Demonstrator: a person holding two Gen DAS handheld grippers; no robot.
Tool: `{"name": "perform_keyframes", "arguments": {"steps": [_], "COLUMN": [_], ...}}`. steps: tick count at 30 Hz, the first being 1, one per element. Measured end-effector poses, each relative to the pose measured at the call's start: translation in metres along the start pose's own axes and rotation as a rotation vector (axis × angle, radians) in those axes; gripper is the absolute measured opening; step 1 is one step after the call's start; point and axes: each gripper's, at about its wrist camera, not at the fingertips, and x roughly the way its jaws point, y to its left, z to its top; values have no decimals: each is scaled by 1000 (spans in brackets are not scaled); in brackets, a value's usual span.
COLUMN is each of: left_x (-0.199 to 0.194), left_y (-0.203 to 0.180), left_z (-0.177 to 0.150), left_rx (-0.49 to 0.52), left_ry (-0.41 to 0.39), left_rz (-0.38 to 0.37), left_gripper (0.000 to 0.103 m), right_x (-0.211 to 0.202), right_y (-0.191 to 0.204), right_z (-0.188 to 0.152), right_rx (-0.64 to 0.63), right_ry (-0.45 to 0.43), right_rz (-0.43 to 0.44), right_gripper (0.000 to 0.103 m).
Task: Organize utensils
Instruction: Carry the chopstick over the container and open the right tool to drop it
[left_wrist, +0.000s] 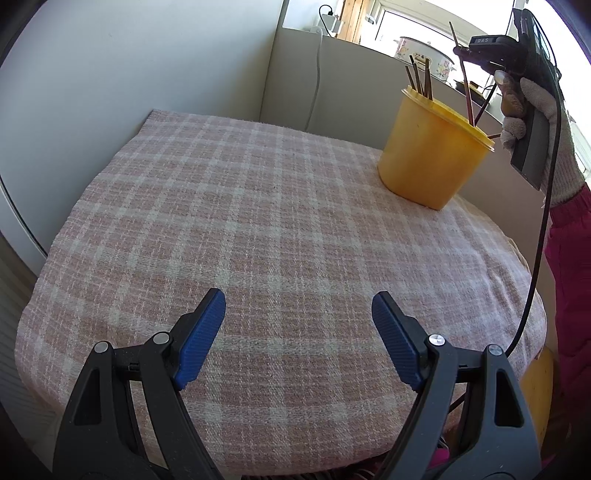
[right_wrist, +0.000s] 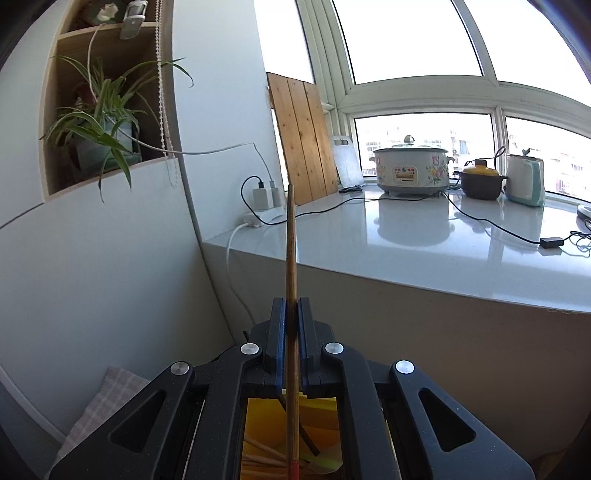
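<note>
A yellow plastic cup (left_wrist: 432, 151) stands at the far right of the checked tablecloth (left_wrist: 240, 221), with several dark chopsticks (left_wrist: 419, 79) upright in it. My right gripper (left_wrist: 461, 51) is above the cup, shut on a single brown chopstick (left_wrist: 467, 92) whose lower end reaches into the cup. In the right wrist view the right gripper (right_wrist: 291, 306) pinches that chopstick (right_wrist: 291, 251) upright, with the cup (right_wrist: 258, 424) seen below through the frame. My left gripper (left_wrist: 297, 306) is open and empty above the cloth's near side.
A white wall and a partition with a hanging cable (left_wrist: 316, 85) bound the table at the back. Behind is a white counter (right_wrist: 424, 240) with a slow cooker (right_wrist: 412, 166), a clay pot (right_wrist: 480, 181), a kettle (right_wrist: 524, 179), a power strip (right_wrist: 264, 206) and wooden boards (right_wrist: 303, 140). A potted plant (right_wrist: 107, 122) sits in a wall niche.
</note>
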Motion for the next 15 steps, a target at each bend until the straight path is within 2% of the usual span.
{"name": "perform_keyframes", "arguments": {"steps": [9, 15], "left_x": [0, 0], "left_y": [1, 0], "left_z": [0, 1], "left_rx": [-7, 2], "left_ry": [1, -3], "left_rz": [-1, 0], "left_gripper": [84, 84], "right_x": [7, 2], "right_y": [-3, -8], "right_z": [-17, -33], "right_rx": [-15, -10], "right_ry": [93, 213], "right_rz": [8, 44], "right_gripper": [5, 5]}}
